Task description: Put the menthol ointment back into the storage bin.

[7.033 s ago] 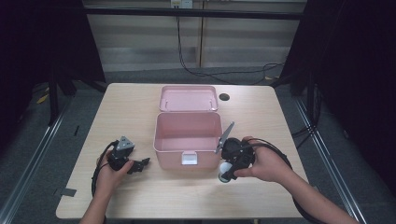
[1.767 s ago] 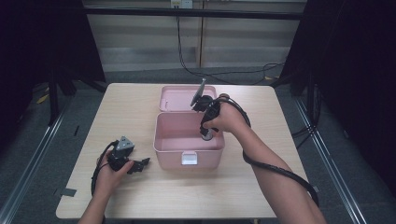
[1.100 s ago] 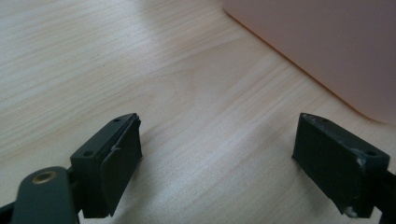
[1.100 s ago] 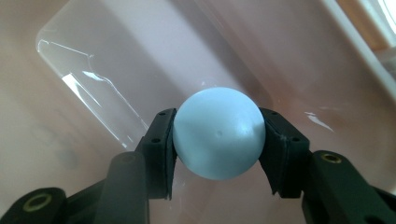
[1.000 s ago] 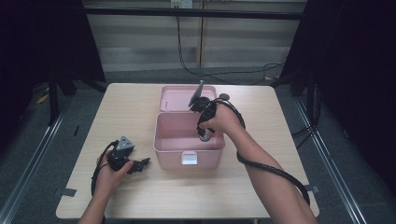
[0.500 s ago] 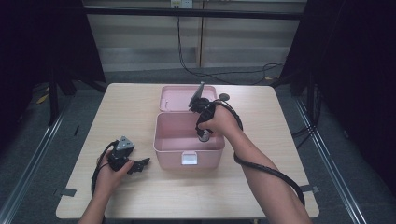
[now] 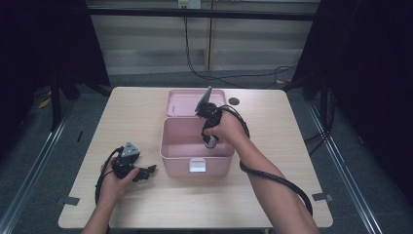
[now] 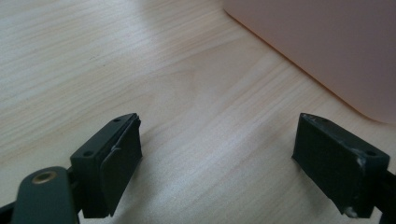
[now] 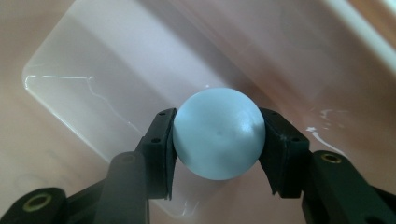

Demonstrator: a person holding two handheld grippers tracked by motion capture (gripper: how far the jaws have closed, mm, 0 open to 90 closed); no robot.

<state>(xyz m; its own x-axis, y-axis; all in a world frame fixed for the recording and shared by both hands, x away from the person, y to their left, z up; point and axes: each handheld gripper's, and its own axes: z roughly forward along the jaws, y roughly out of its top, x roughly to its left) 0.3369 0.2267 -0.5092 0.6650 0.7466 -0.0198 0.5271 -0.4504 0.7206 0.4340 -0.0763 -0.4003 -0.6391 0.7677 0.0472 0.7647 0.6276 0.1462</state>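
Working from the surface [image 7: 272, 161] inward, we find a pink box [image 7: 197, 146] near its middle, open at the top, with its lid [image 7: 182, 101] lying flat just behind it. The box's long axis runs left to right across the high view.

We hold the right hand-held gripper [image 7: 210, 143] above the right part of the box, pointing down into it. In the right gripper view its jaws are closed on a pale blue ball [image 9: 218, 133], one pad on each side at the ball's widest part, and the pink floor of the box [image 9: 107, 88] lies directly beyond the ball. The ball therefore sits at the tip of this hand-held gripper, inside the box's outline and above its floor; we cannot tell whether it already touches that floor.

The coming move turns on this one relation: the box floor lies straight ahead along the jaws, so we judge that only a short descent and a release remain, with no sideways correction needed.

The left hand-held gripper [image 7: 144, 171] rests on the surface just left of the box, jaws standing wide and empty, with the box wall [image 8: 327, 46] ahead of it. The right hand is the nearer one to the ball.
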